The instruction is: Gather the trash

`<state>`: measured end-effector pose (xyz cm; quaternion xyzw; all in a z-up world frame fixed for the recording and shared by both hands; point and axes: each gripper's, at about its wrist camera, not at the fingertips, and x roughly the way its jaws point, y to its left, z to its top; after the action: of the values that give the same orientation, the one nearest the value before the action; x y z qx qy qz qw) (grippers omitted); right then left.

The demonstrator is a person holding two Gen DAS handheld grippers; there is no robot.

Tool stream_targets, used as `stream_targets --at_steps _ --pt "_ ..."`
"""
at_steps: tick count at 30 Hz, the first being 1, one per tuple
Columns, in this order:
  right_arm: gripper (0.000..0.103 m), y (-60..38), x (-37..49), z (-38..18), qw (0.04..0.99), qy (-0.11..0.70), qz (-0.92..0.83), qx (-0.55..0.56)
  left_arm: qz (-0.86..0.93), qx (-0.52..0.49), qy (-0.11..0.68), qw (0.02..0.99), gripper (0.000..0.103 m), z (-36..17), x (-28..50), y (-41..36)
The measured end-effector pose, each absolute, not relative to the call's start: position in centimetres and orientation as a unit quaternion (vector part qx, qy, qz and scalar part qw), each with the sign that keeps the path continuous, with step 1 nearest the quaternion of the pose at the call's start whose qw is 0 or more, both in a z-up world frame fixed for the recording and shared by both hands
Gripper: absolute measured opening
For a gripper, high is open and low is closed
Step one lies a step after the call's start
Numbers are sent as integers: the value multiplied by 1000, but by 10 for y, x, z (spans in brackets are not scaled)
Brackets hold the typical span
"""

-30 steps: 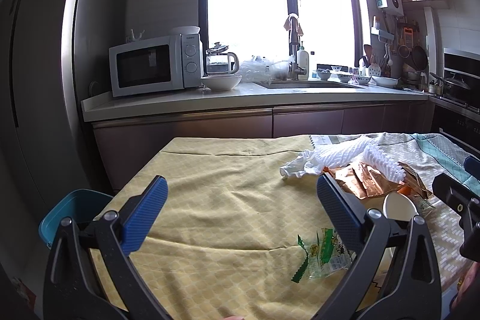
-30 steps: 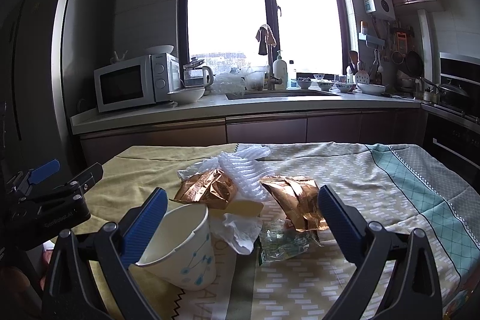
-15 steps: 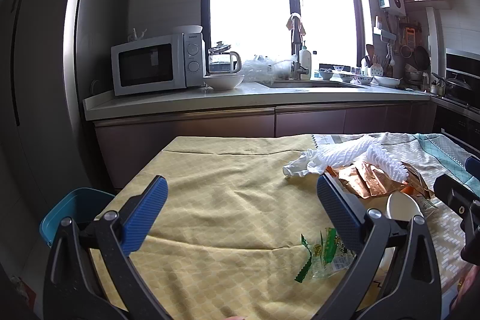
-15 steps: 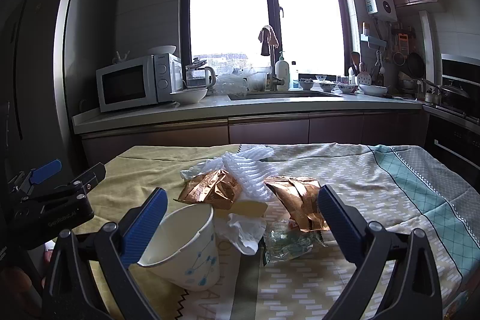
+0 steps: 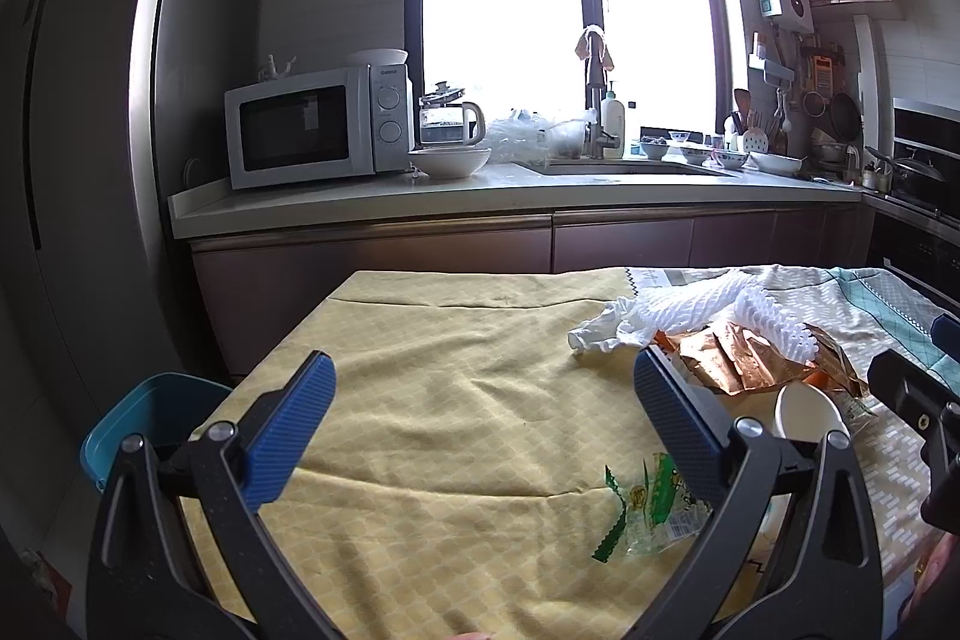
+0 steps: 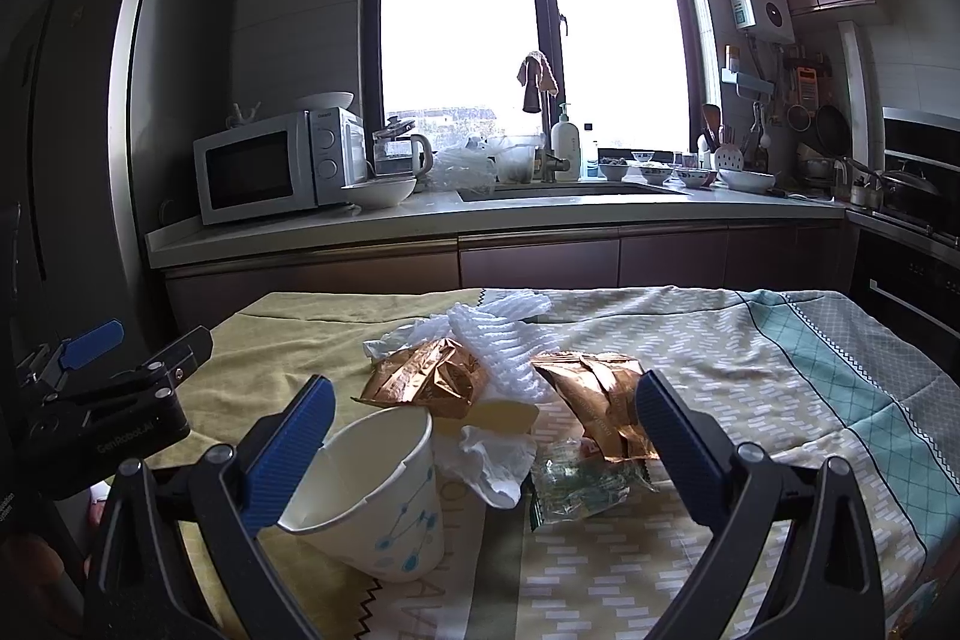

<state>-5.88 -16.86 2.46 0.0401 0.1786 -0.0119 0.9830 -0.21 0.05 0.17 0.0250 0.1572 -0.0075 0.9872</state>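
The left gripper [image 5: 483, 412] hangs above the near left of the bench [image 5: 432, 370], its blue-padded fingers [image 5: 288, 430] spread wide and released, with nothing between them. They point level toward the far counter [image 5: 420, 202]. A green wrapper [image 5: 651, 505] lies flat on the yellow cloth just inside the right finger, not touched. A blue bin [image 5: 144, 418] sits low off the bench's left edge.

The right gripper [image 6: 483, 424] is likewise wide open and holds nothing. It is held low over the near edge of the bench, aimed at the trash heap. Its left finger [image 6: 288, 454] stands in front of the rim of a paper cup [image 6: 378, 502], which lies tilted on its side with its mouth toward the left; whether pad and rim touch cannot be told. Just right of the cup lies a crumpled tissue [image 6: 492, 466], then a clear wrapper [image 6: 579, 484] near the right finger. Farther back, two gold bags [image 6: 426, 376] flank a white foam net [image 6: 510, 340], all touching in one pile at mid-bench.

In the right wrist view the left gripper shows at the far left edge, level with the bench, and part of a hand [image 6: 30, 568] sits below it.
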Motion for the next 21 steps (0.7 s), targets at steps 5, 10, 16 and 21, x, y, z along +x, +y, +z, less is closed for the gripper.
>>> stream_targets --at_steps 5,10,16,21 --pt "97 -169 -60 24 983 179 -11 41 -7 24 157 987 98 1 -3 1" --pt "97 -170 -60 24 983 180 -11 41 -8 23 157 987 98 1 -2 2" --pt "97 -171 -61 23 983 178 -11 42 -8 22 159 987 98 0 -2 3" --pt "97 -171 -61 22 983 179 -12 42 -8 22 158 987 98 0 -2 4"
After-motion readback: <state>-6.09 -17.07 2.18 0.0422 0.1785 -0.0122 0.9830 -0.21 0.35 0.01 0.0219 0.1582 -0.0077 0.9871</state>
